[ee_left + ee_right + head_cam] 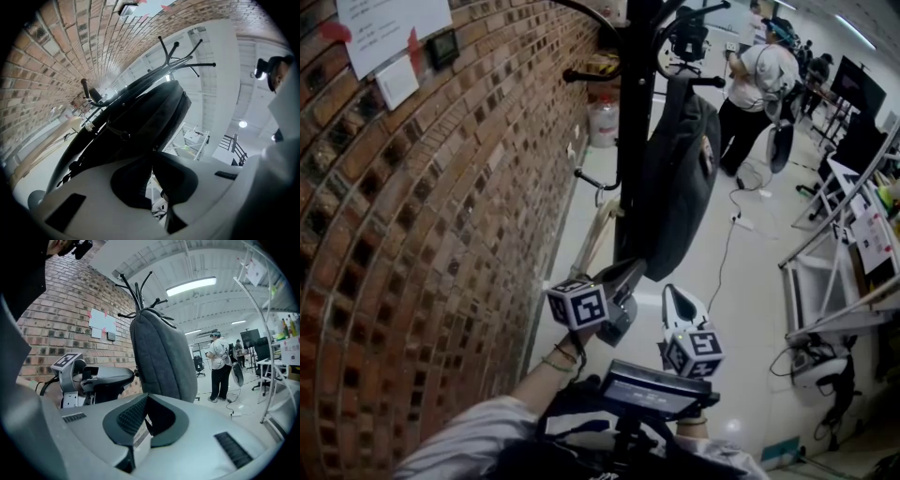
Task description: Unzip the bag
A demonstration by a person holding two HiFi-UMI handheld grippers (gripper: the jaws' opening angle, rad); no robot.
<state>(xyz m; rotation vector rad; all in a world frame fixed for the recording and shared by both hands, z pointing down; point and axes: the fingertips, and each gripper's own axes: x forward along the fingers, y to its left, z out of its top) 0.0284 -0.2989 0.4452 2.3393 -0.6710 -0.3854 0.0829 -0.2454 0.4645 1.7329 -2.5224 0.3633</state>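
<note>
Dark grey fabric bag (675,178) hangs from black coat stand (633,122). Brick wall (441,234) close on left, open floor (741,291) to right. Left gripper (623,279): tips clenched on bag's lower edge. Right gripper (680,302) just beside it, jaws pressed together, empty. Only right gripper view shows bag's broad woven face; left gripper view shows its narrow dark edge.

black coat stand (633,141) stood on pale floor (741,309) by brick wall (441,234); dark grey backpack (675,183) hung from it. white cable (727,246) lay on floor.
</note>
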